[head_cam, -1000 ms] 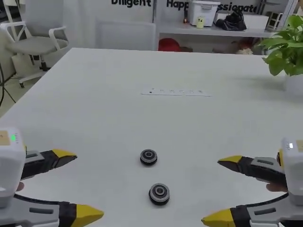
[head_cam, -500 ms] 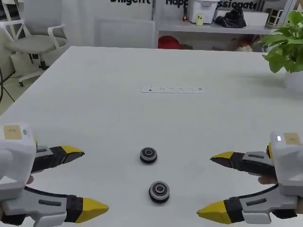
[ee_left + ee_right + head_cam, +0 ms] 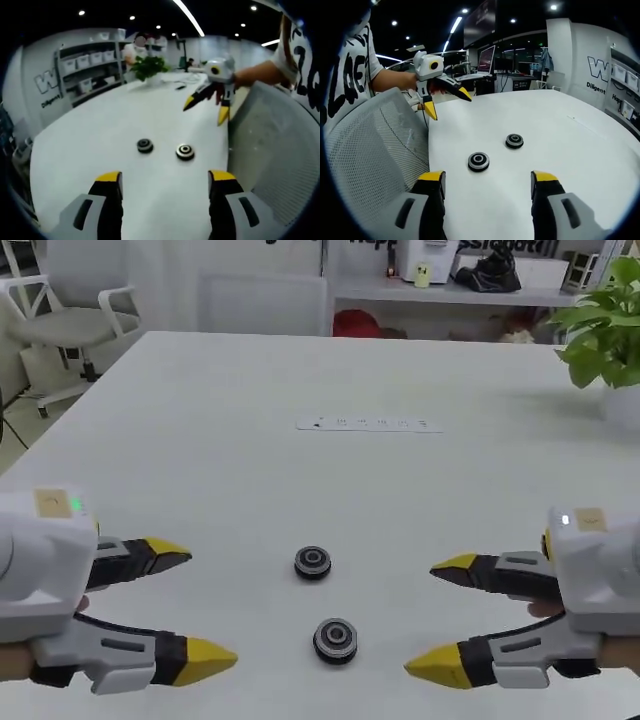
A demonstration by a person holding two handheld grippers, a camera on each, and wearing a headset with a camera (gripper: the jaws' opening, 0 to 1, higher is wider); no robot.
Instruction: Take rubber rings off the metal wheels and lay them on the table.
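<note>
The far wheel and the near wheel lie apart on the counter, with bare surface all round them. The left tongs and right tongs, jaws spread, flank them with open room between. Farther back lies a flat strip, perhaps sockets. A plant stands far right, well clear.

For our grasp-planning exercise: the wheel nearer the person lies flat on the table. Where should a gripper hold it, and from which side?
Pinch the nearer wheel across its black outer rim, probably coming low from the right, where the open right gripper faces it. It lies flat, hub up, so only the round edge offers opposed faces.
</note>
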